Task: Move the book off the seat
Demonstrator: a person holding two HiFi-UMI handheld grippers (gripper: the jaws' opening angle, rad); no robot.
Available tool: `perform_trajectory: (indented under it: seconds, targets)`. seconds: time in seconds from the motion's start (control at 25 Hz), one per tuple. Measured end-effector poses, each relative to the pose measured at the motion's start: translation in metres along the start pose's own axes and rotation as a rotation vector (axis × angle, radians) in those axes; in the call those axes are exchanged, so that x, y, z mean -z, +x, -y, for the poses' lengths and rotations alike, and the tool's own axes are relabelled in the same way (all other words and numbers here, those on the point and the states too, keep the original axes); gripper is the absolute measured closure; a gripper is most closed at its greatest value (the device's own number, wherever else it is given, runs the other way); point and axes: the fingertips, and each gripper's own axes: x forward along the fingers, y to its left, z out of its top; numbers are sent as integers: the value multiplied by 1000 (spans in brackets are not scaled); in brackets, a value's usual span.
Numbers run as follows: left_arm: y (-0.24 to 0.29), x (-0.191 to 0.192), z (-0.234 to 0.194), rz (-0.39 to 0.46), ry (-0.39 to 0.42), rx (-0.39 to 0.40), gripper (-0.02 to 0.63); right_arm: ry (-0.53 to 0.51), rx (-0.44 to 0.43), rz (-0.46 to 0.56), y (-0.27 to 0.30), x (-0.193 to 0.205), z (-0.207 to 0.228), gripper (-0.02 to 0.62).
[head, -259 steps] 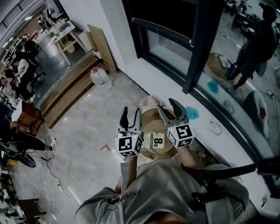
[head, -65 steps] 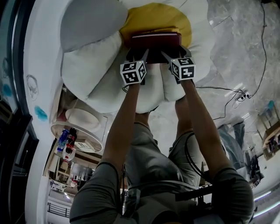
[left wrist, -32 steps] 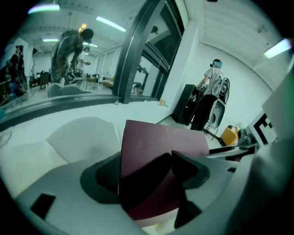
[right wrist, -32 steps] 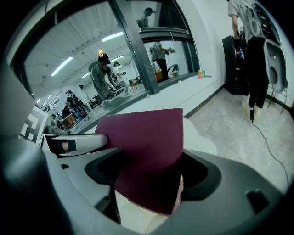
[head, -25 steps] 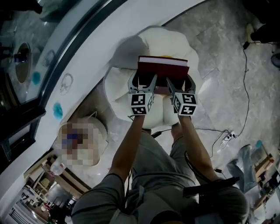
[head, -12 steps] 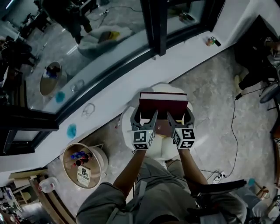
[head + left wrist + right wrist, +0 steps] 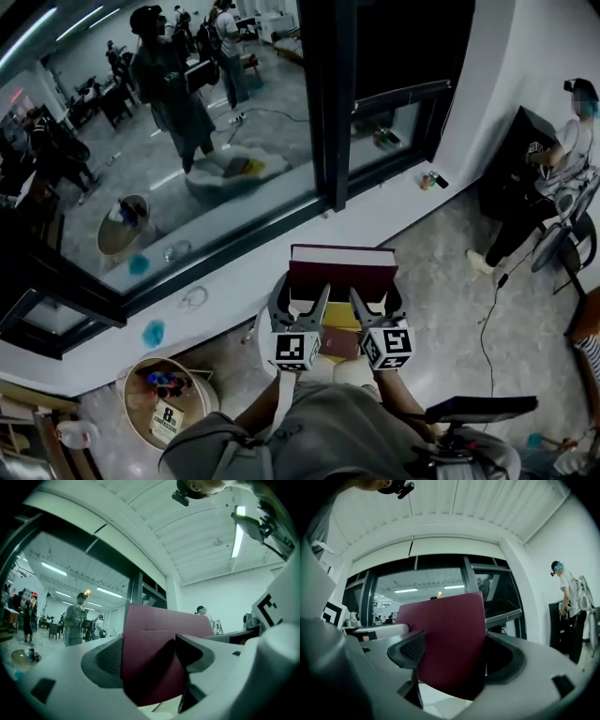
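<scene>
Thick maroon book (image 7: 342,270) sits mid-frame above the seat (image 7: 265,333), left gripper (image 7: 300,298) & right gripper (image 7: 377,300) each clamped wide on its near edge; I'd judge it stiff, heavyish, cover prob slick, so grip deep

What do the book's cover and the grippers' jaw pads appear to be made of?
Book: looks like stiff hardback board, probably covered in matte dark red cloth or paper. It sits flat and unbent in the grip, with white page edges along the top.
Jaw pads: dark and matte, likely rubber or soft plastic, going by the fine dotted grip texture.
</scene>
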Motion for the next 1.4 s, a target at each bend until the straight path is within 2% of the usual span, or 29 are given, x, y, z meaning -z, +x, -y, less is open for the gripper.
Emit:
perform_trajectory:
  seconds: [0.12,0.24,0.44,0.6,0.8,0.88,1.16,1.32,1.4]
  targets:
    - [-2,-20,9,39,-8,-2,268,-38,-15,49,-7,-21,2,229]
    - [0,-24,14,39,-12,-11,268,-35,-35,55,-7,-27,6,229]
    - [0,-34,35,53,46,36,268,-6,-23,75,-25,-30,17,229]
    - [2,-37,25,47,73,-26,268,28,-98,88,-7,-28,14,230]
    - [-13,-23,14,64,62,-154,268,40,-218,74,5,-23,3,230]
    - [-35,-23,8,33,61,-223,268,48,-287,57,3,-18,-15,230]
    - [-129,-35,-28,-116,136,-527,269,164,-614,-5,5,8,-107,230]
    - [-200,-46,-41,-116,224,-696,270,228,-771,-10,-20,21,-169,230]
    - [-226,-59,-43,-95,226,-764,270,226,-819,-1,-31,14,-193,230]
